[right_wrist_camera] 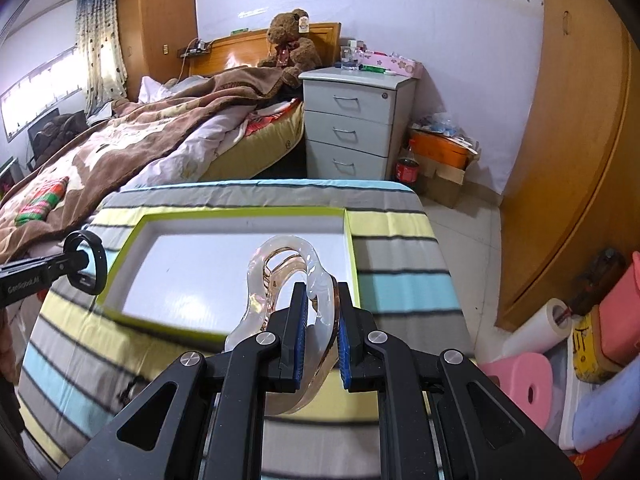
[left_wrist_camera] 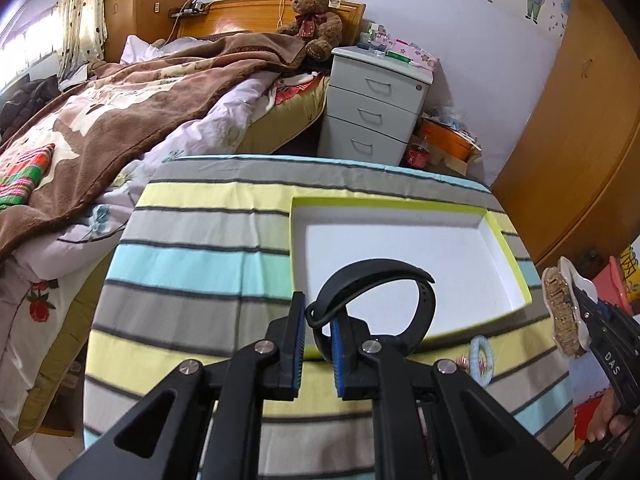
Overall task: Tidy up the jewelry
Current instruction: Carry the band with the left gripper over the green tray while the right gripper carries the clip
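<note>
My left claw (left_wrist_camera: 318,320) pinches a black wristband (left_wrist_camera: 376,304), lifted above the near edge of a shallow white tray (left_wrist_camera: 400,240) with lime rim on the striped tabletop (left_wrist_camera: 200,264). My right claw (right_wrist_camera: 322,316) clamps a clear hair claw clip (right_wrist_camera: 280,280) over the tray's near right corner. A pale blue ring (left_wrist_camera: 482,356) lies just before the tray.

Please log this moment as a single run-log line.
left gripper: shut on black wristband | right gripper: shut on clear hair claw | white tray: empty | blue ring: on striped cloth
</note>
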A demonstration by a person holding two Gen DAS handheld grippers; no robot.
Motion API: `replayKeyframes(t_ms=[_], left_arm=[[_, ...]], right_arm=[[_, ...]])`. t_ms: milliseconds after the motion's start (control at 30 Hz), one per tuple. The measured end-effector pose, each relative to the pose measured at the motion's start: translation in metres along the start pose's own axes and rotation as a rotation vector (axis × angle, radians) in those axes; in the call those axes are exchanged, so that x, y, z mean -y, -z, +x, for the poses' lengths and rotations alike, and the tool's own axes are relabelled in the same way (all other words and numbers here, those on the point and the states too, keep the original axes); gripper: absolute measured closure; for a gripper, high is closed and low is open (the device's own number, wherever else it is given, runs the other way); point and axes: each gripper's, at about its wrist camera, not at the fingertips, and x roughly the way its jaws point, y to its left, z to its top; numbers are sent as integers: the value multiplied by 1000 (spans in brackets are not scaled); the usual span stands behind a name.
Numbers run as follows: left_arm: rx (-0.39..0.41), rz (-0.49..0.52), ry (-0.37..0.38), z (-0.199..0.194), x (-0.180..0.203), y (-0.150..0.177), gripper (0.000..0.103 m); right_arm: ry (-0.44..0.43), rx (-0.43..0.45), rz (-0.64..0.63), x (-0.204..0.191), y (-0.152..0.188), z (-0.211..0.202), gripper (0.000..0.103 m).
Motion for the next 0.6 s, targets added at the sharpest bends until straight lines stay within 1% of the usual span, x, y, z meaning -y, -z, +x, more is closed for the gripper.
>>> replayKeyframes(t_ms=[200, 400, 600], left_arm=[[-18, -17, 23, 26, 3, -19, 91], [-53, -21, 31, 54, 9, -29, 91], [-82, -30, 22, 81, 12, -36, 91]], right_arm=[[-14, -50, 17, 6, -20, 39, 89], [-14, -89, 20, 8, -27, 70, 89], [-11, -116, 12, 9, -33, 94, 89]])
